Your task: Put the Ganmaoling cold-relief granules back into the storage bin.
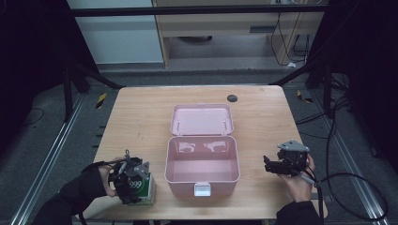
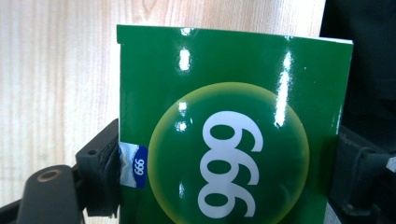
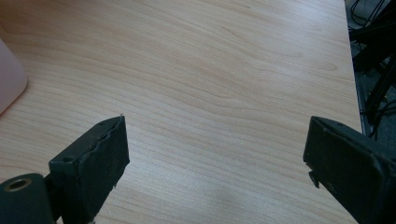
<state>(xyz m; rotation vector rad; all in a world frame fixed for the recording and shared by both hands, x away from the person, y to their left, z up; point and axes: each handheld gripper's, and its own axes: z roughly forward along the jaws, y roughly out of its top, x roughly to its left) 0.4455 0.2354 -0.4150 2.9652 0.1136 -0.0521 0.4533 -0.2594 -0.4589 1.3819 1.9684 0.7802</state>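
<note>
lower left: left gripper (image 1: 136, 183) jaws touching both sides of glossy green cardboard box (image 2: 233, 130) | advice: squeeze squarely, lift level | lower right: right gripper (image 3: 215, 163) wide, empty | centre: open pink plastic case (image 1: 202, 178)

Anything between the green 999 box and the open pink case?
Nothing: bare wood of the table separates the green box from the pink case, as the high view shows.

Open pink case (image 1: 202, 161) mid-table (image 1: 141, 117); black disc (image 1: 232, 98).
</note>
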